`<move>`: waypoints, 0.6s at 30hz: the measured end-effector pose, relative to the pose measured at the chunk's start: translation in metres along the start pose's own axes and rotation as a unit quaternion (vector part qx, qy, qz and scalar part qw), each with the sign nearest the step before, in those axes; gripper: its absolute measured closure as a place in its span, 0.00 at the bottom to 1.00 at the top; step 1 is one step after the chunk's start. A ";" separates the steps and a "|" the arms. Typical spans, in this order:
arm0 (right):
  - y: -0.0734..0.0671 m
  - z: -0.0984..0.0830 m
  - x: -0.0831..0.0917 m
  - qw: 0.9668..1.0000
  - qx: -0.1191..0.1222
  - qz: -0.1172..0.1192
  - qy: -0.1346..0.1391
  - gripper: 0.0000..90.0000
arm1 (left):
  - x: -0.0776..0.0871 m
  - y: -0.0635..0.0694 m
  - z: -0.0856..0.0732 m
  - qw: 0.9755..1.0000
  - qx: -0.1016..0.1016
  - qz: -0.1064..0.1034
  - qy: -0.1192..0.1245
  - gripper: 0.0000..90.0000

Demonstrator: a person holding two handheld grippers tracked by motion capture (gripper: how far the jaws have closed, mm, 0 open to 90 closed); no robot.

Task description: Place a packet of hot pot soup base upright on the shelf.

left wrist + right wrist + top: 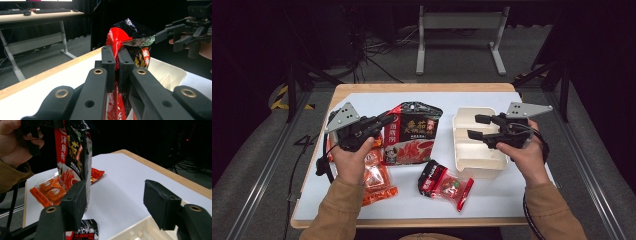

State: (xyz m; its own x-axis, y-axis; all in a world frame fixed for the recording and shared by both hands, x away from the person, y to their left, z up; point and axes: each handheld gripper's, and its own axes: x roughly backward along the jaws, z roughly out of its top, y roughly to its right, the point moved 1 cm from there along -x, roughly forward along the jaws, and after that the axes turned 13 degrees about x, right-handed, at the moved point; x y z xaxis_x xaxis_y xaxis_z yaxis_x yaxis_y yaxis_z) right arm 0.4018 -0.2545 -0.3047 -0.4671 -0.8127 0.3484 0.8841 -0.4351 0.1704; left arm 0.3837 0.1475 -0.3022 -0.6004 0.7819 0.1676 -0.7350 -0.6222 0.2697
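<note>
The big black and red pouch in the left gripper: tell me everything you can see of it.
The pouch is a large glossy foil bag, black at the top with a hang hole, red below, printed with Chinese characters and a food picture. The left gripper is shut on its edge, jaws pinching the red side seam, so it hangs lifted and crinkled above the white table top. It sits between the orange snack packs and the white tray.

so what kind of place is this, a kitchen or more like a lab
More likely a lab or office workspace set up for recording than a kitchen. The table stands on grey carpet among dark frame rails, loose cables trail on the floor behind it, and a desk with a keyboard stands in the background.
</note>
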 end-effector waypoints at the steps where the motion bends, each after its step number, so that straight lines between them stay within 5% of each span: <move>1: 0.000 0.000 0.000 1.000 0.000 0.000 0.000 0.38 | 0.000 0.000 0.000 1.000 0.000 0.000 0.000 0.96; 18: -0.010 0.037 -0.049 0.999 -0.001 0.045 -0.001 0.39 | -0.003 0.007 0.000 1.000 -0.003 -0.018 -0.002 0.96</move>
State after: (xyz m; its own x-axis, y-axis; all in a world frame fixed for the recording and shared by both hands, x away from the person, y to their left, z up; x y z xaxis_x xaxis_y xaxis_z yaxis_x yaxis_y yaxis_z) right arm 0.4163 -0.1956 -0.2897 -0.3849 -0.8477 0.3650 0.9228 -0.3601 0.1369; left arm 0.3806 0.1411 -0.3010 -0.5724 0.8040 0.1609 -0.7583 -0.5937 0.2692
